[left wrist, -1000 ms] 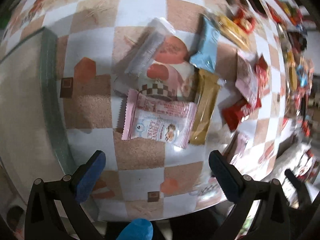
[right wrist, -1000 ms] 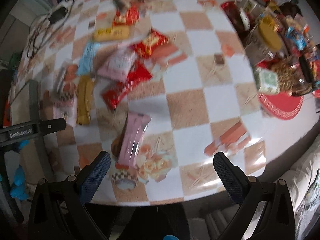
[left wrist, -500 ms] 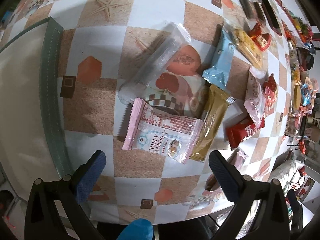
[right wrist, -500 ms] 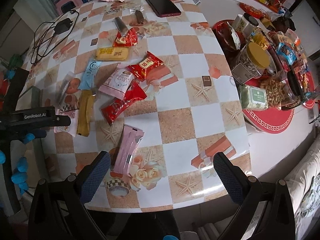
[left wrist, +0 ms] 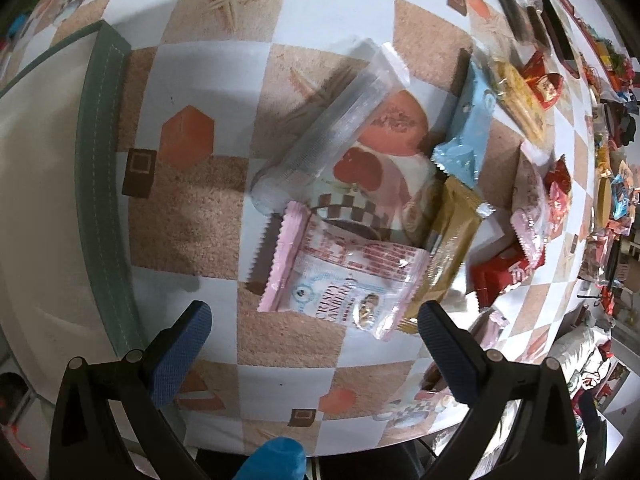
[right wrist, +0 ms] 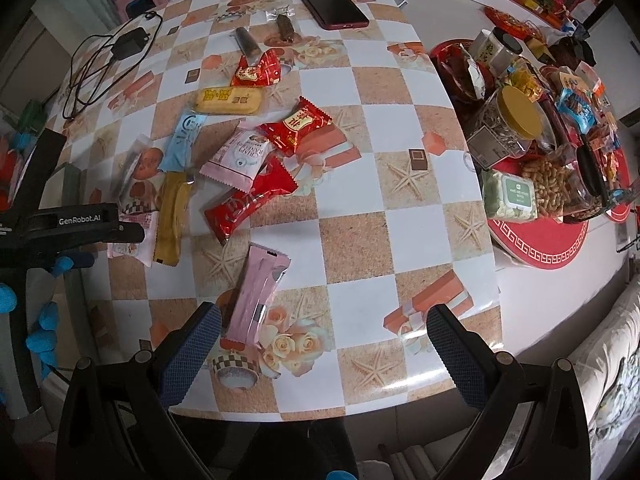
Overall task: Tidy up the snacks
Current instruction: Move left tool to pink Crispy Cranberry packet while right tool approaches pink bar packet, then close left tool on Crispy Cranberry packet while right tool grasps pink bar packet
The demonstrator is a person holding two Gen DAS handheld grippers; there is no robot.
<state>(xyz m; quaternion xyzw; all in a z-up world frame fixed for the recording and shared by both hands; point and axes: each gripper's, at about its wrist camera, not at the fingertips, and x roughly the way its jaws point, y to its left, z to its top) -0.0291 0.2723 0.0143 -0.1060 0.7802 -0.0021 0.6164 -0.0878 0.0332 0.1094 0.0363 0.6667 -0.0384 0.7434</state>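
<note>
Left gripper (left wrist: 310, 320): jaws apart, empty | pink cranberry packet (left wrist: 340, 280) at 12 o'clock | right gripper (right wrist: 324, 330): jaws apart, empty | pink bar (right wrist: 258, 292) at 11 o'clock.

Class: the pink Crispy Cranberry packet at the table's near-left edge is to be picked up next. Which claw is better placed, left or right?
Probably the left claw: it is open, with the pink packet just ahead between its fingers. The open right claw points at a different pink bar.
</note>
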